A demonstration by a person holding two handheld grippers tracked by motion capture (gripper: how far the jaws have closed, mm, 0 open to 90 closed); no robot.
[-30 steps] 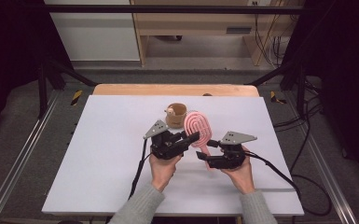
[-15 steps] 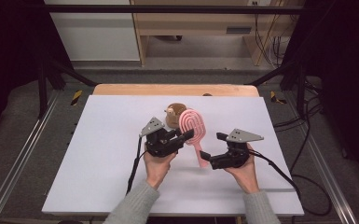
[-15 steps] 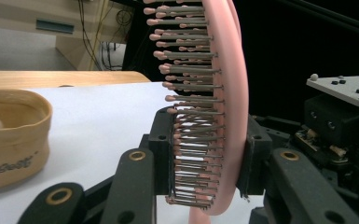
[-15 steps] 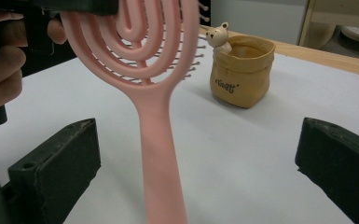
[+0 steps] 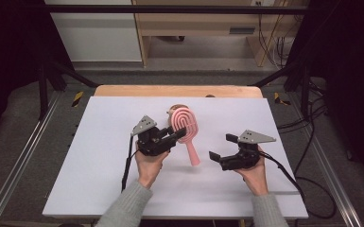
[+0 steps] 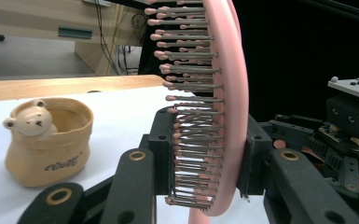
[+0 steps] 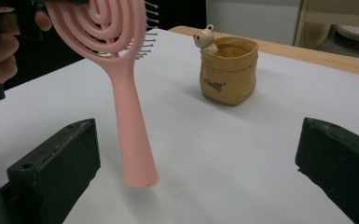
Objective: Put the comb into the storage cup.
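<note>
A pink hairbrush [image 5: 185, 122] hangs above the white table [image 5: 99, 179], handle pointing down toward me. My left gripper [image 5: 174, 136] is shut on its round head, and in the left gripper view the jaws clamp the brush [image 6: 231, 93] across its bristles and back, left gripper [image 6: 210, 151]. My right gripper [image 5: 223, 147] stands open to the right of the handle's tip; its jaws have just been opening and nothing is between them. In the right gripper view the handle [image 7: 131, 135] hangs free ahead of the right gripper [image 7: 196, 163].
A small tan pot with a bear figure [image 5: 174, 111] stands on the table just behind the brush, also seen as the pot [image 6: 46, 144] and pot [image 7: 227, 70]. A wooden strip [image 5: 177, 91] runs along the table's far edge. A hand [image 7: 0, 51] grips the left gripper.
The right gripper's jaws have spread off the brush handle and drawn slightly right. The left gripper has carried the brush a little left and up.
</note>
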